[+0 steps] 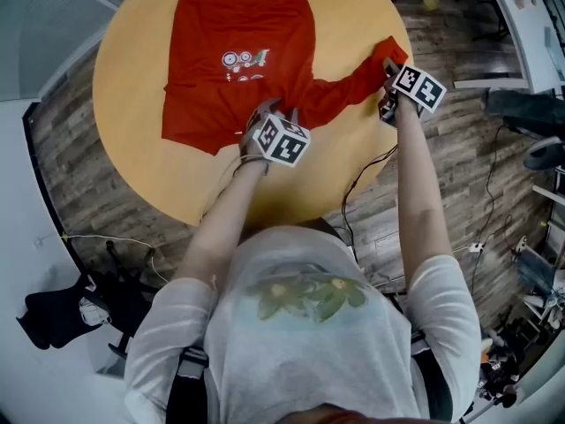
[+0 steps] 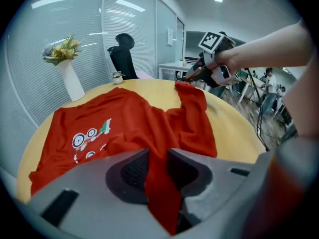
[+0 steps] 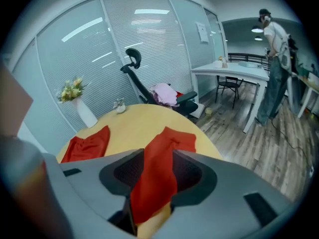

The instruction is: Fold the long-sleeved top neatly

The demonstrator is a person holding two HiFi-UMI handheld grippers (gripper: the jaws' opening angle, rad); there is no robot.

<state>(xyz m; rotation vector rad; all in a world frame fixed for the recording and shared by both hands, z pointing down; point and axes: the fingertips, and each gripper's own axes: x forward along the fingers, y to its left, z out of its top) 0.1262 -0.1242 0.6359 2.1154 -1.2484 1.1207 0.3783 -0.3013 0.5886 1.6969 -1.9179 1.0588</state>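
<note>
A red long-sleeved top (image 1: pixel 238 60) with a small printed motif lies on the round yellow table (image 1: pixel 353 157). One sleeve (image 1: pixel 349 87) stretches out towards the table's right edge. My left gripper (image 1: pixel 272 117) is at the top's near hem where that sleeve begins. In the left gripper view a fold of the red cloth (image 2: pixel 159 183) is pinched between its jaws. My right gripper (image 1: pixel 388 85) is at the sleeve's end. Its jaws are closed on the red cuff (image 3: pixel 154 178), which it holds just above the table edge. The right gripper (image 2: pixel 197 76) also shows in the left gripper view.
A white vase with flowers (image 2: pixel 70 78) stands at the table's far side, with a black office chair (image 2: pixel 122 54) behind it. Beyond the table are a desk (image 3: pixel 234 73) and a standing person (image 3: pixel 276 68). Cables (image 1: pixel 362 184) lie on the wooden floor.
</note>
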